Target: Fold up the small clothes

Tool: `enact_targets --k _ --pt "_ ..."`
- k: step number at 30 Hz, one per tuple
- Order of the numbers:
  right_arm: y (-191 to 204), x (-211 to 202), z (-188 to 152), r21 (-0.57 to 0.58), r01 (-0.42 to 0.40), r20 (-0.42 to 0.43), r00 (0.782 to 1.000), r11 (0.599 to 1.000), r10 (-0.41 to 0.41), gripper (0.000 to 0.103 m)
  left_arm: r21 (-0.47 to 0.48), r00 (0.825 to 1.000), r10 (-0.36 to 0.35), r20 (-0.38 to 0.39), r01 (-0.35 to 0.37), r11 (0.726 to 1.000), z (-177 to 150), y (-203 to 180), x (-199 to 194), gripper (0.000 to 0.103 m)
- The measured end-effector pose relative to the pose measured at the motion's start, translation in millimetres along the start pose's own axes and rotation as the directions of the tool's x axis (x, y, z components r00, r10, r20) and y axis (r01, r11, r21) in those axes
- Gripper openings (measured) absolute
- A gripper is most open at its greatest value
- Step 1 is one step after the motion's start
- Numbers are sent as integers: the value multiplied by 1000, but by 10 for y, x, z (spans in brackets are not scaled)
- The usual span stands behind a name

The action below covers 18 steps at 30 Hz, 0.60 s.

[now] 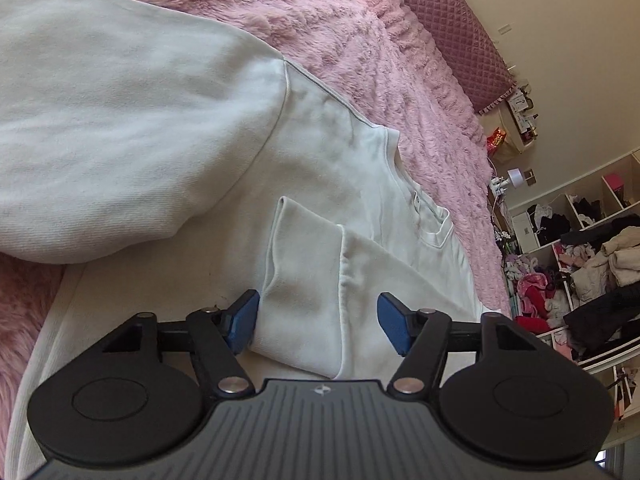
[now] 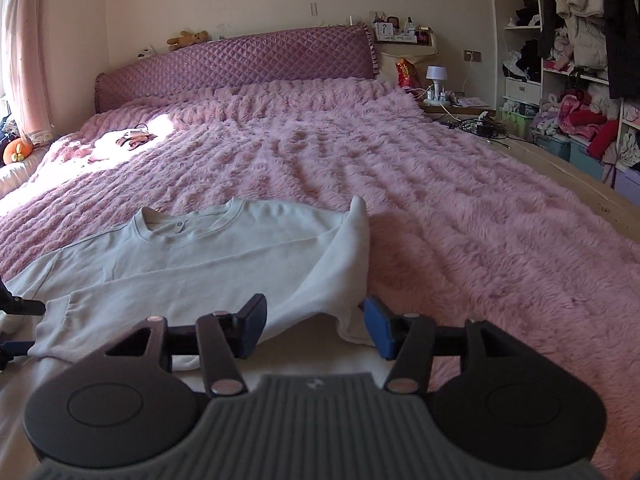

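Your white sweatshirt (image 2: 208, 252) lies on the fluffy pink bedspread (image 2: 460, 208), cluttered shelves (image 2: 568, 72) apparently beside the bed. Both the left gripper (image 1: 318, 320) and right gripper (image 2: 316, 326) have jaws open, gripping nothing.

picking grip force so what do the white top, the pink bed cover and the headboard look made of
White top: soft matte knit, probably cotton jersey or fleece; ribbed cuff and neckline, limp folds.
Pink bed cover: long-pile plush, likely synthetic faux fur; shaggy tufted ridges.
Headboard: diamond-quilted purple cover with a slight sheen, perhaps satin or faux leather; can't tell which.
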State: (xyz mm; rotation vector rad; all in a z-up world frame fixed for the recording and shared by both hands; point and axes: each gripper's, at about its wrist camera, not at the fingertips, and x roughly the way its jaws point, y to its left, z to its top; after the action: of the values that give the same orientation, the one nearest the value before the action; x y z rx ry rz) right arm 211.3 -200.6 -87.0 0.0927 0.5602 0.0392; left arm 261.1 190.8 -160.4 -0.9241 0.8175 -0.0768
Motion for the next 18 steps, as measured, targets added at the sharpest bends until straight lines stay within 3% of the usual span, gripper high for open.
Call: enact_targets --k 1,3,4,9,14,18 --pt "-31 9 -31 13 3 -5 1000 1000 -3 54 -17 1000 -4 -8 4 1000 6 -5 37 52" --pt "-34 35 -88 28 4 -12 1000 1000 -3 54 -39 999 -26 -25 25 999 6 11 87 16" --pt "-31 43 -109 24 7 -14 1000 1000 -7 55 -48 999 -43 -29 41 998 4 9 106 11" --pt "122 141 -174 -109 85 -13 996 990 -87 58 35 993 -75 93 72 997 -1 -195 -127 7" --pt "218 333 -255 -238 124 -16 991 963 -132 57 58 965 -105 241 94 994 135 -321 -585 6" --pt "276 539 -293 -298 178 20 983 938 -180 57 56 946 -44 322 28 998 162 -243 -769 6"
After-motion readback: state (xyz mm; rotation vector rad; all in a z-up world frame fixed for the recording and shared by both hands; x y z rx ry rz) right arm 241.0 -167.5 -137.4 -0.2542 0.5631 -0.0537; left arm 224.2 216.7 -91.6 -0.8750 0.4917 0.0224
